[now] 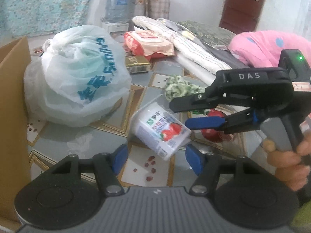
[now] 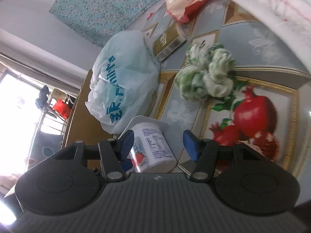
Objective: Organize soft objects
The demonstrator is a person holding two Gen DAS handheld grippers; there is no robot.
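Left wrist view gives us the yogurt cup lying on its side on the desk, a white tub with a strawberry on its label, and we take it as our landmark. The left tool sits just below the cup with its blue pads apart, one on each side of the cup's lower end, and we cannot tell whether either pad touches it. The right tool comes in from the right of the cup, held by a hand; its two fingers stand apart, the lower blue one right at the cup's upper right edge, nothing pressed between them. Up and left of the cup rests the white plastic bag with blue lettering, knotted at the top, and left of that stands a cardboard box wall. Just above and right of the cup lies the green-and-white scrunchie. Farther behind the cup we see a pink wet-wipes pack, a gold box, a striped folded cloth and a pink dotted cloth. In the right wrist view the cup lies between the right tool's separated pads, closer to the left one, with the scrunchie beyond it and the bag to its upper left.
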